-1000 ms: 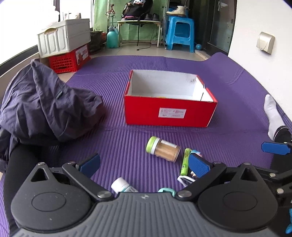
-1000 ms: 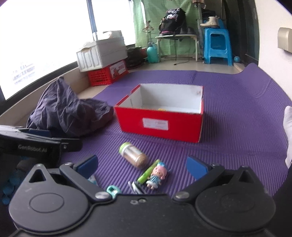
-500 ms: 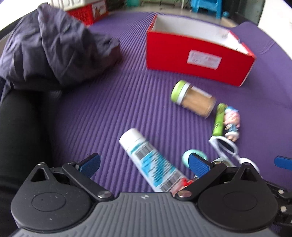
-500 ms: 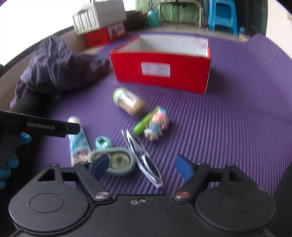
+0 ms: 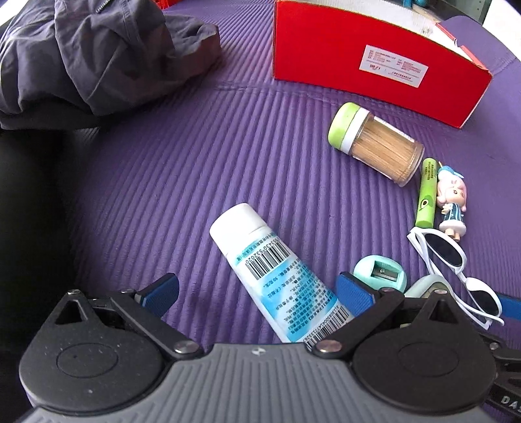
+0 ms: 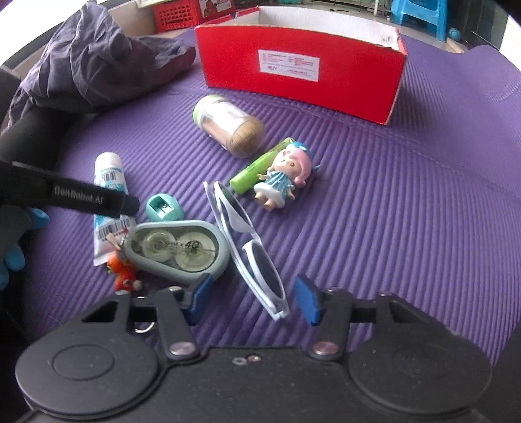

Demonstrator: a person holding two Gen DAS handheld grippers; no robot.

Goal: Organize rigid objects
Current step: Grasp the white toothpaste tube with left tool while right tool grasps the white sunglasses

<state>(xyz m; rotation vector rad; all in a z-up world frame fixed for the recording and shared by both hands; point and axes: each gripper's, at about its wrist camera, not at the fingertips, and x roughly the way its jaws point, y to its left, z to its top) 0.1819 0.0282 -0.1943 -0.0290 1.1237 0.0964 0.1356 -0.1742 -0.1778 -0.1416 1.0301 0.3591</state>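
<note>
A red box (image 5: 364, 61) (image 6: 299, 68) stands open at the back of the purple mat (image 5: 182, 169). In front of it lie a toothpick jar (image 5: 374, 143) (image 6: 228, 130), a green tube (image 5: 427, 197), a doll (image 6: 283, 179), white sunglasses (image 6: 247, 247) (image 5: 452, 266), a teal sharpener (image 5: 381, 273), a correction-tape case (image 6: 177, 249) and a white cream tube (image 5: 276, 273) (image 6: 109, 201). My left gripper (image 5: 257, 294) is open, low over the cream tube, which lies between its fingers. My right gripper (image 6: 252, 297) is open, around the near end of the sunglasses.
A dark grey garment (image 5: 81, 55) (image 6: 91, 58) is heaped at the left of the mat. A small orange figure (image 6: 125, 276) lies by the tape case. A red crate (image 6: 182, 13) and a blue stool (image 6: 420, 13) stand beyond the mat.
Both grippers have tilted down and come low towards the objects. The left one has closed in on the cream tube, the right one on the sunglasses. Both stayed open.
</note>
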